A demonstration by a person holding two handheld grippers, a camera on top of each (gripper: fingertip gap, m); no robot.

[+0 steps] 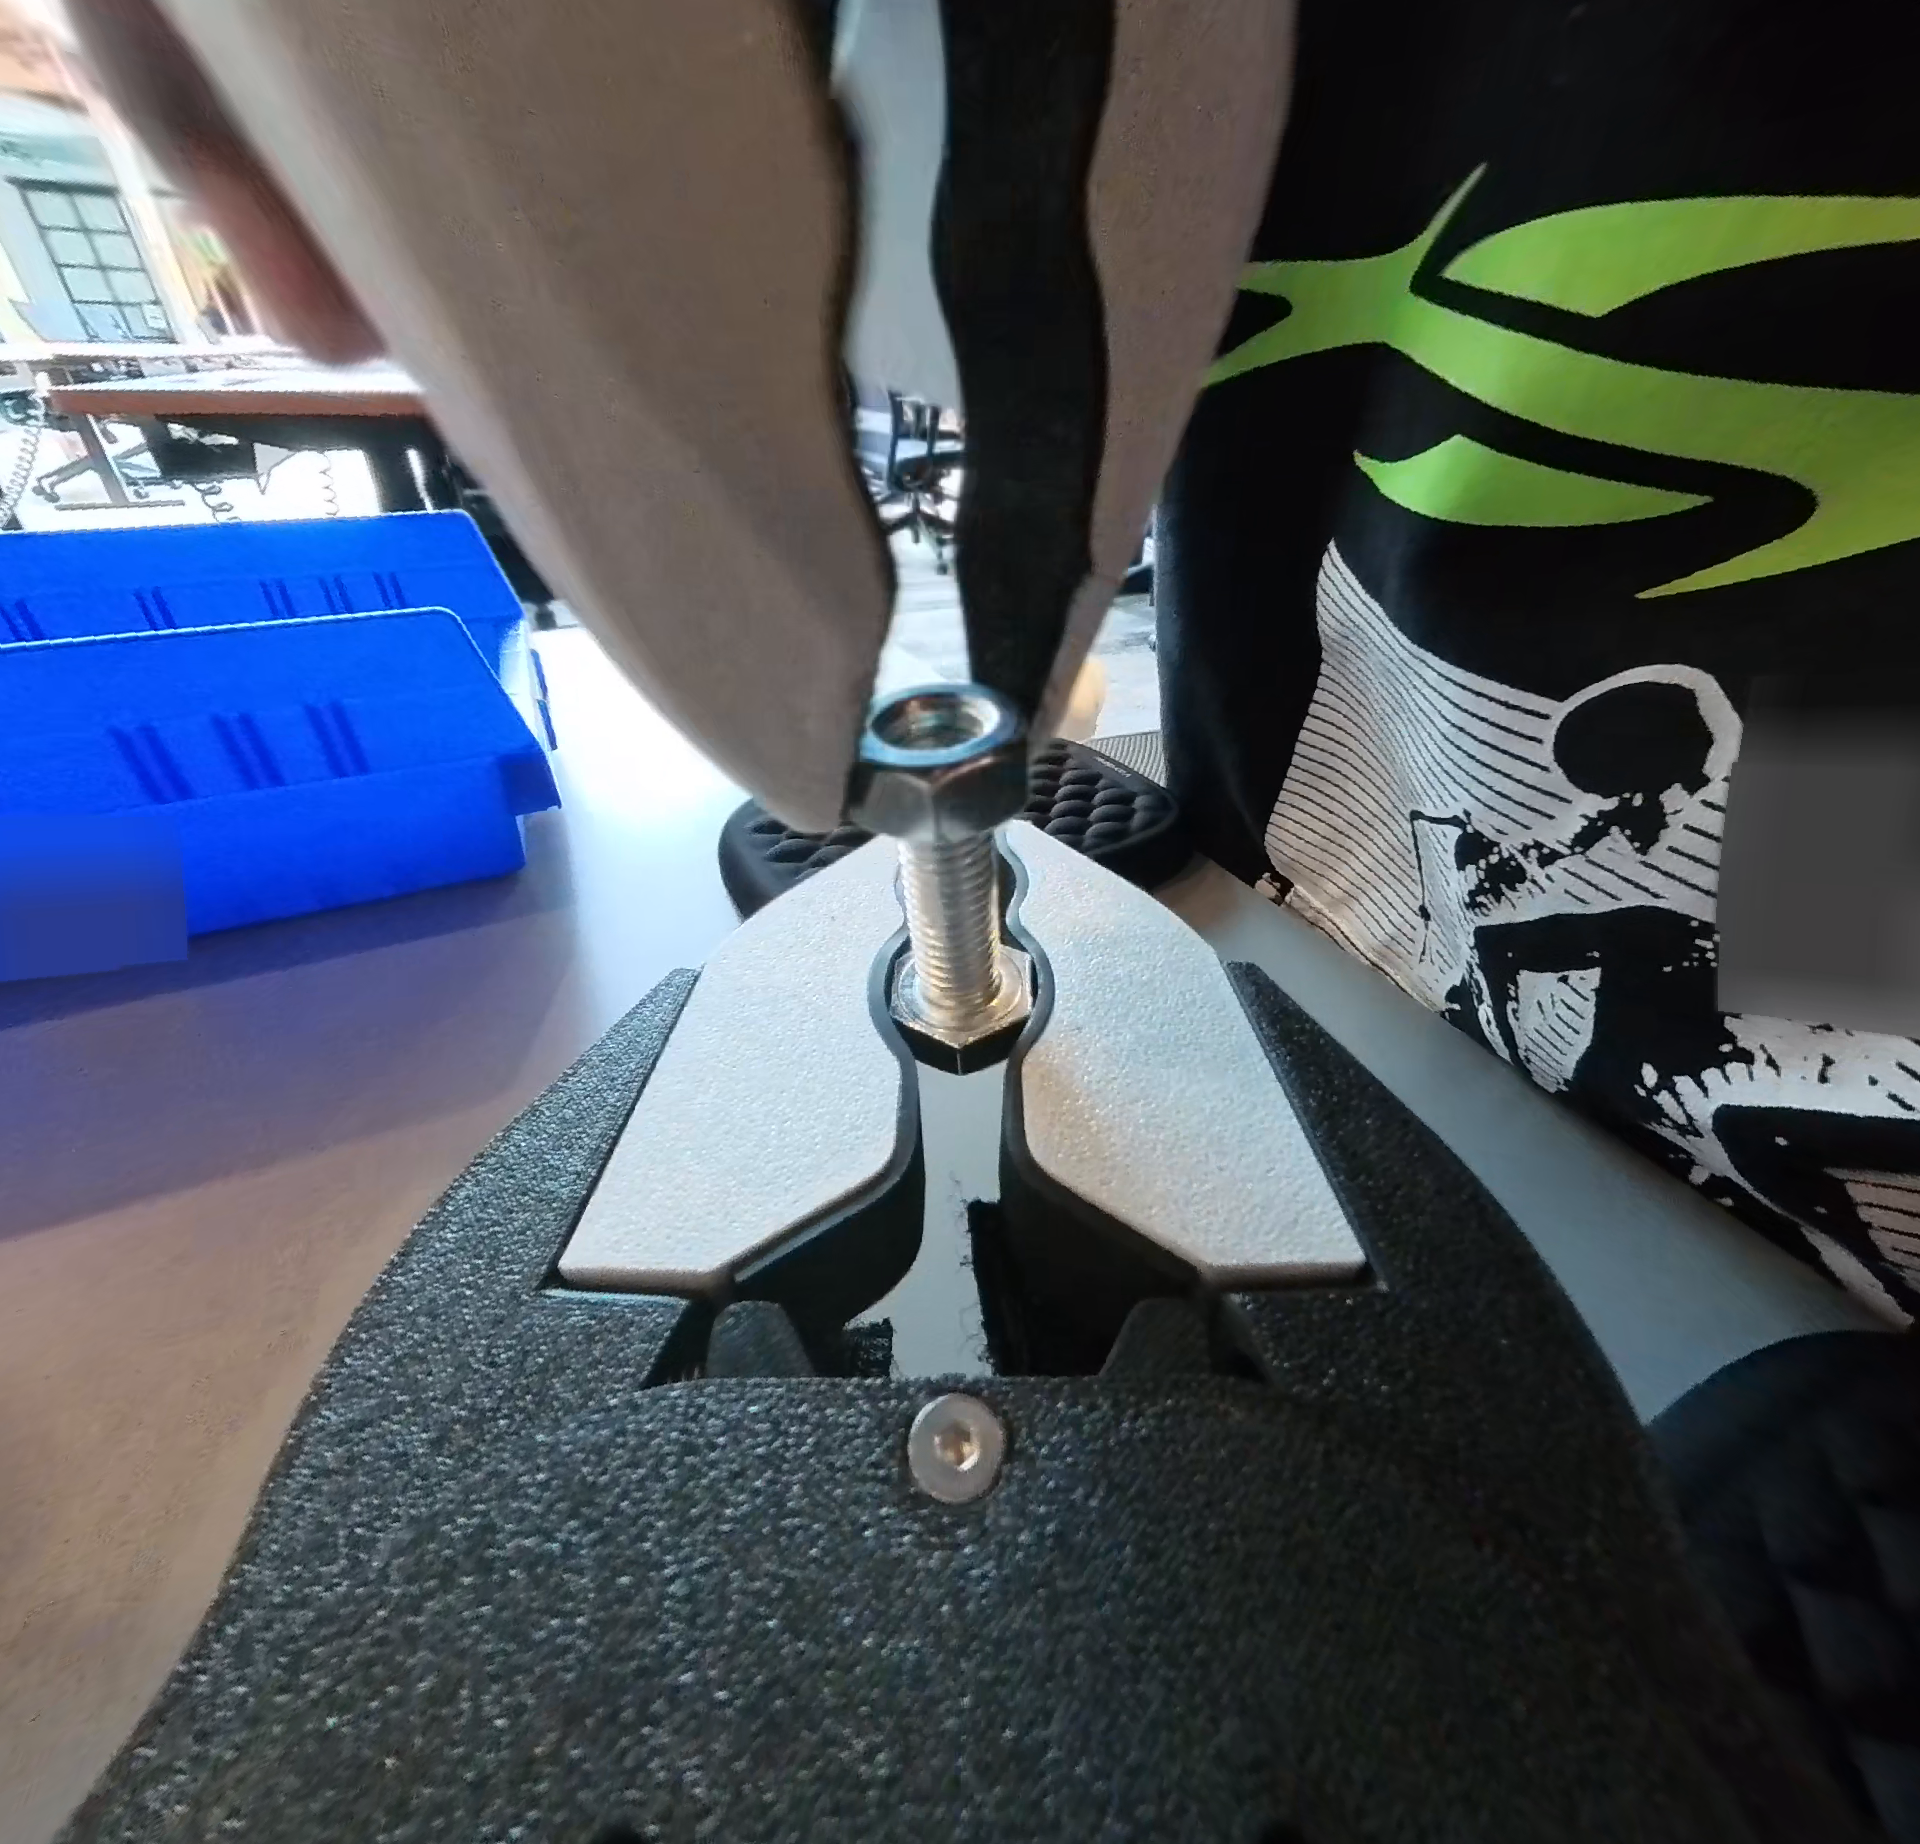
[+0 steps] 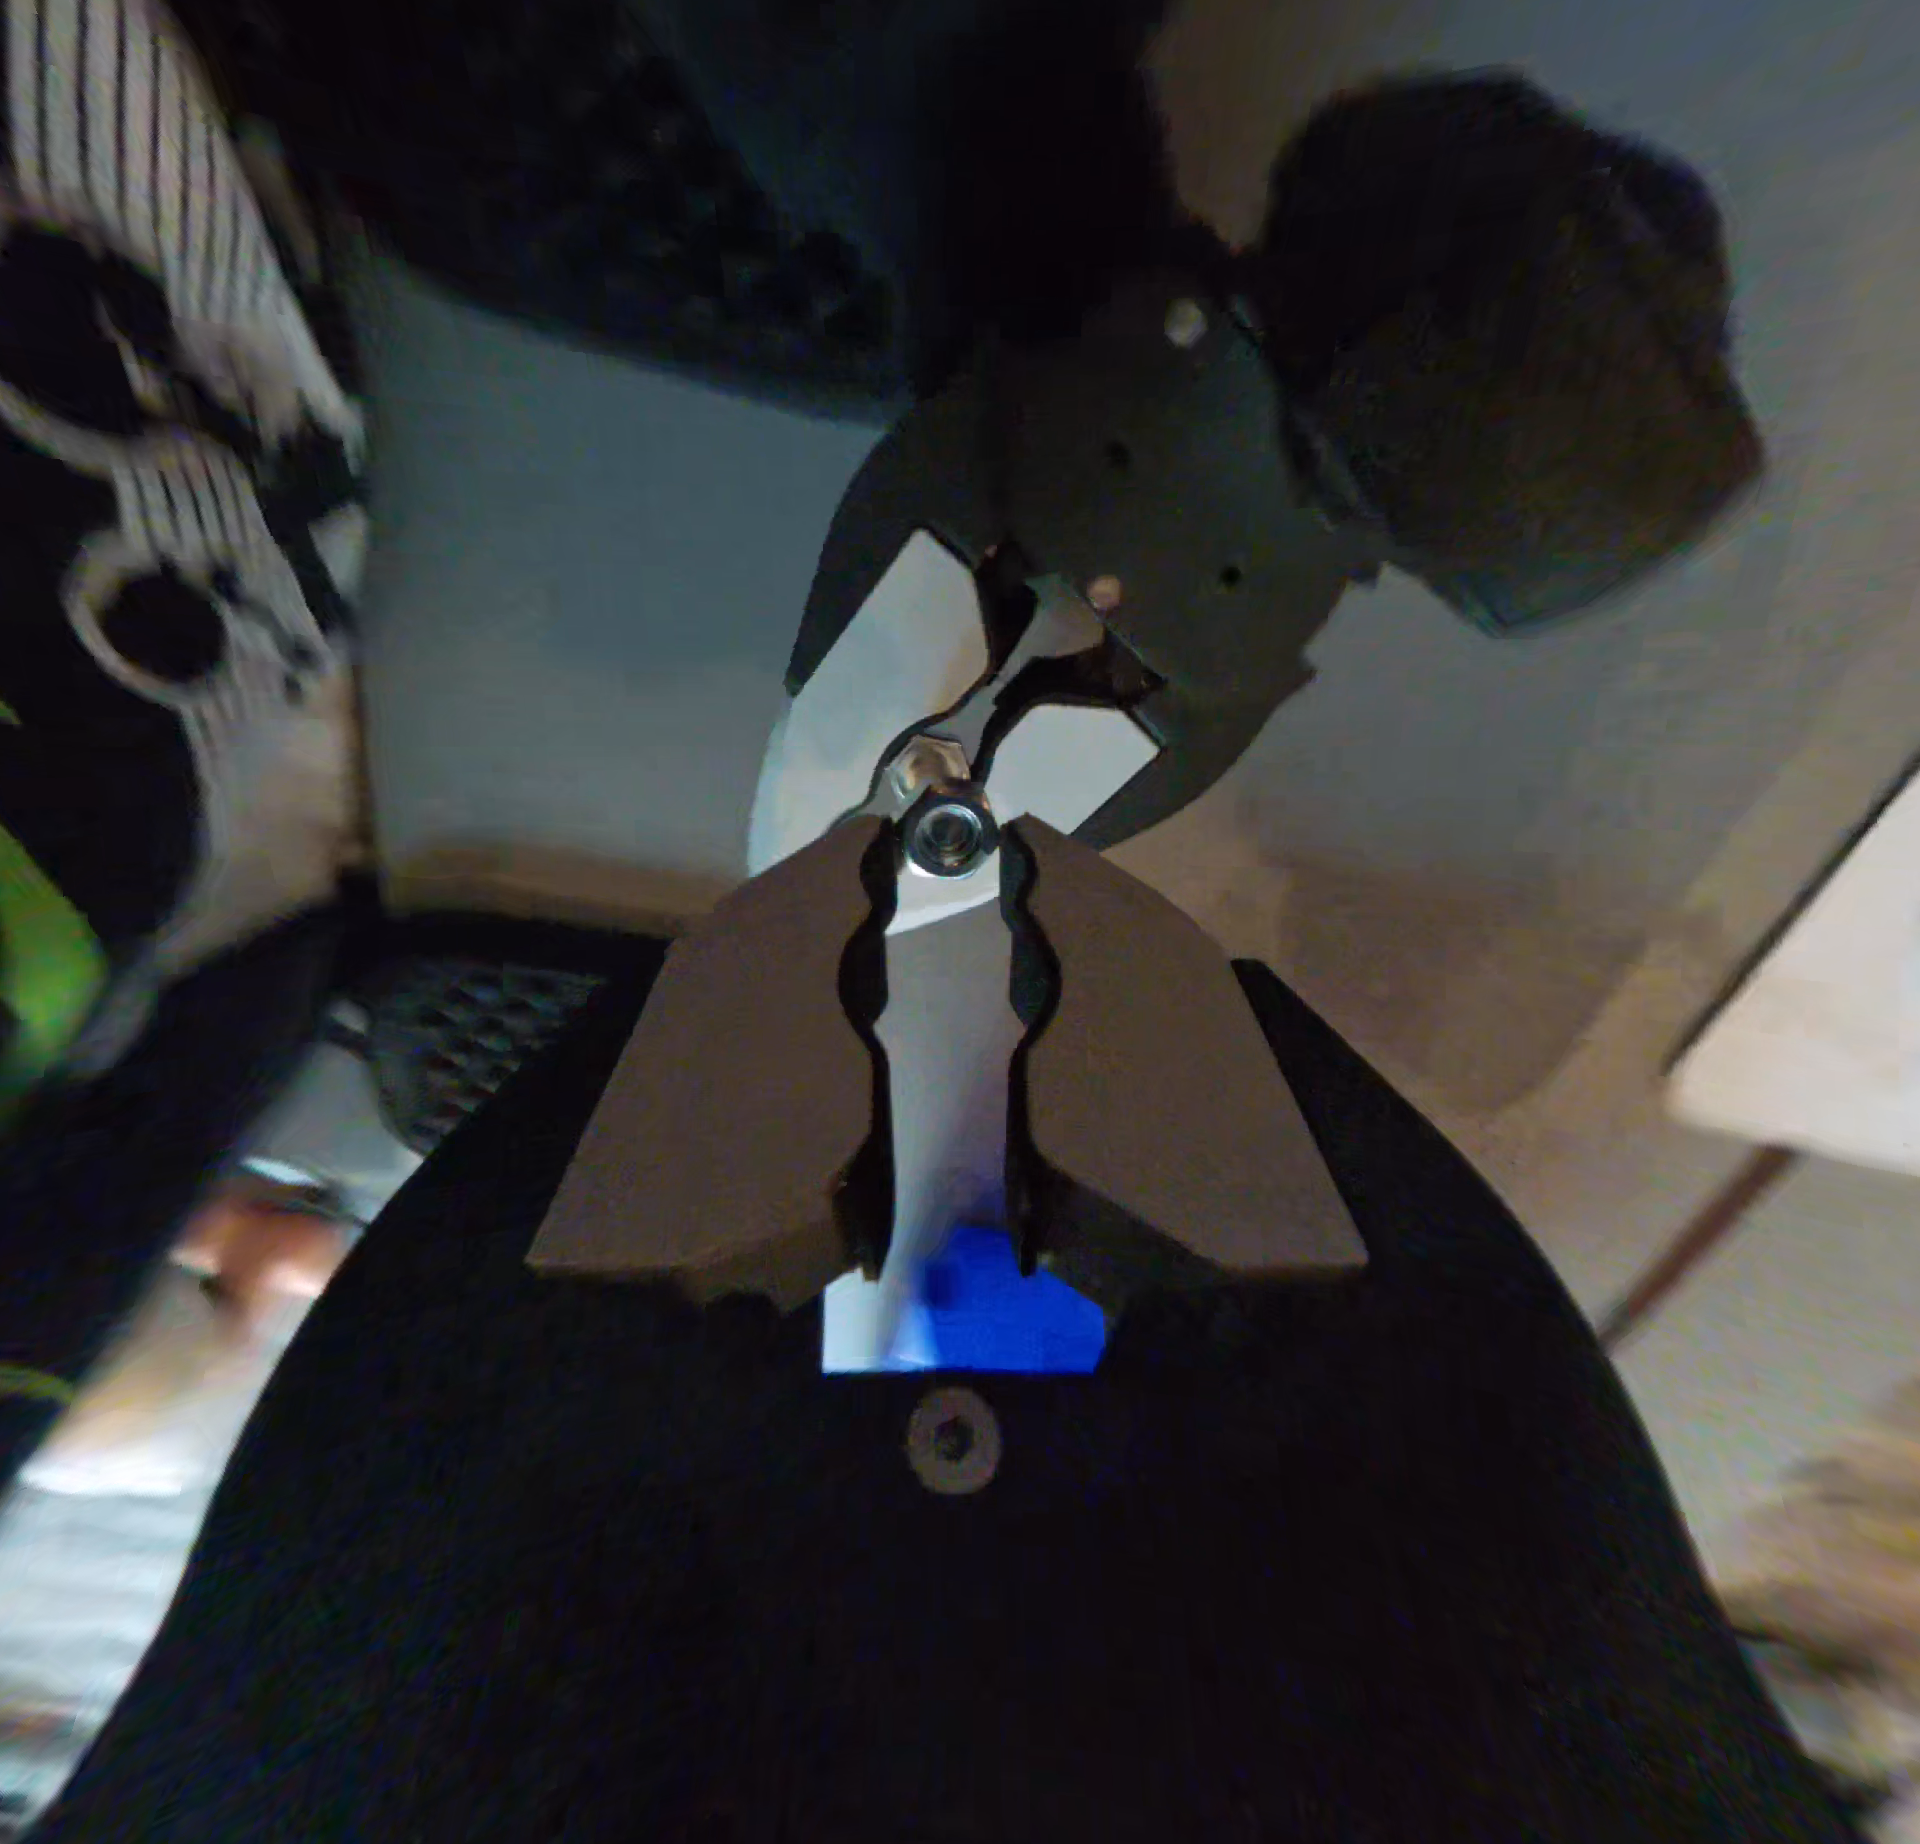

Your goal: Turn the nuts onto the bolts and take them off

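In the left wrist view my left gripper is shut on the hex head of a silver bolt and holds it upright, thread pointing up. A silver hex nut sits on the top end of the thread. My right gripper comes down from above and its two grey fingertips pinch that nut. In the right wrist view my right gripper is shut on the nut, seen end-on, with the bolt head and my left gripper behind it.
A blue plastic bin stands on the grey table to the left. A black textured pad lies behind the bolt. A person in a black printed shirt is close on the right. Desks and chairs stand far back.
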